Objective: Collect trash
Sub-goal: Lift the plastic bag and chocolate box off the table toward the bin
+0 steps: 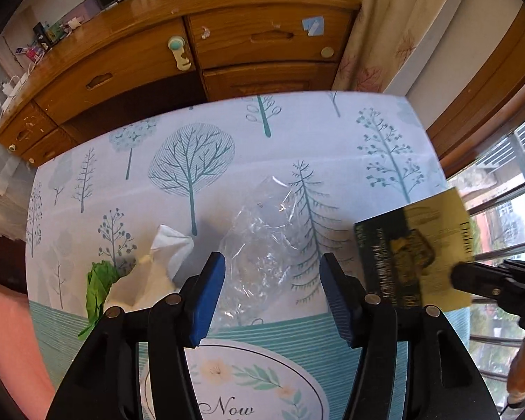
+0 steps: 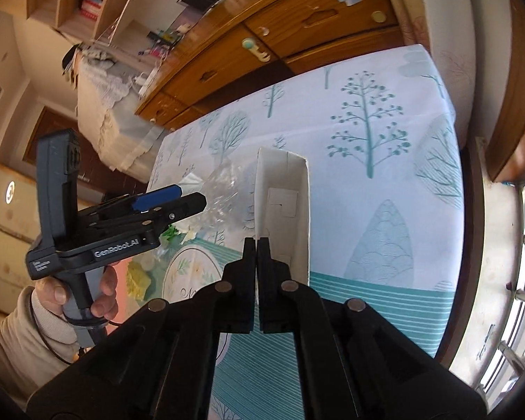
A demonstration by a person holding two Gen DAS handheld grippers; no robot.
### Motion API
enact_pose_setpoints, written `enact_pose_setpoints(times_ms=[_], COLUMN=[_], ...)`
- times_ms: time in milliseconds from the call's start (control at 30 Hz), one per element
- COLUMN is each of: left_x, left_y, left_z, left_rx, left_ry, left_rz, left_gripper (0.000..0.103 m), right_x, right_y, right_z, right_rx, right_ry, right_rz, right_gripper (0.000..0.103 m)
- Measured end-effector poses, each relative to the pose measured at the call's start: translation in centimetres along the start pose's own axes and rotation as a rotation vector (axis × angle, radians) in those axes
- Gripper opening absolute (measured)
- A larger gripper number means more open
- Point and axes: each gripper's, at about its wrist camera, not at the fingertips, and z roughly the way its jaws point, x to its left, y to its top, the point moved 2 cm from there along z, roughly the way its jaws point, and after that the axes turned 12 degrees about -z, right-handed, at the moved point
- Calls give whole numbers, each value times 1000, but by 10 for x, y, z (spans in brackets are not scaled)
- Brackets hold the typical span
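A crumpled clear plastic bag (image 1: 259,241) lies on the tree-print tablecloth (image 1: 385,175). My left gripper (image 1: 272,262) hovers over it, open, its blue pads (image 1: 210,294) on either side of the bag in the picture and not pressing it. A white tissue (image 1: 168,248) and a green paper scrap (image 1: 98,287) lie left of the bag. My right gripper (image 2: 256,241) is shut on the side wall of an open cardboard box (image 2: 290,189), white inside. In the left wrist view the box (image 1: 413,255) shows a yellow and dark green print, held off the table at the right by the right gripper (image 1: 465,276).
A wooden dresser (image 1: 227,45) with drawers stands behind the table's far edge. A curtain (image 1: 395,35) and a barred window (image 1: 507,227) are to the right. A hand (image 2: 105,290) holds the left gripper (image 2: 178,197). Something yellow (image 2: 140,276) lies at the table's near left.
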Motion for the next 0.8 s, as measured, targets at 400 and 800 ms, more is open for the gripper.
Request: enact_pose_setpoints(times_ms=[400, 800], left_x=[-31, -44], left_y=[6, -11], left_z=[40, 48], left_rx=[-17, -30], left_ry=[158, 245], left_rz=[178, 260], left_gripper=[57, 46], right_x=[9, 20], right_y=[-9, -25], right_z=[12, 9], right_rx=[-1, 2], right_ry=[5, -15], right_rz=[25, 22], right_gripper=[0, 0])
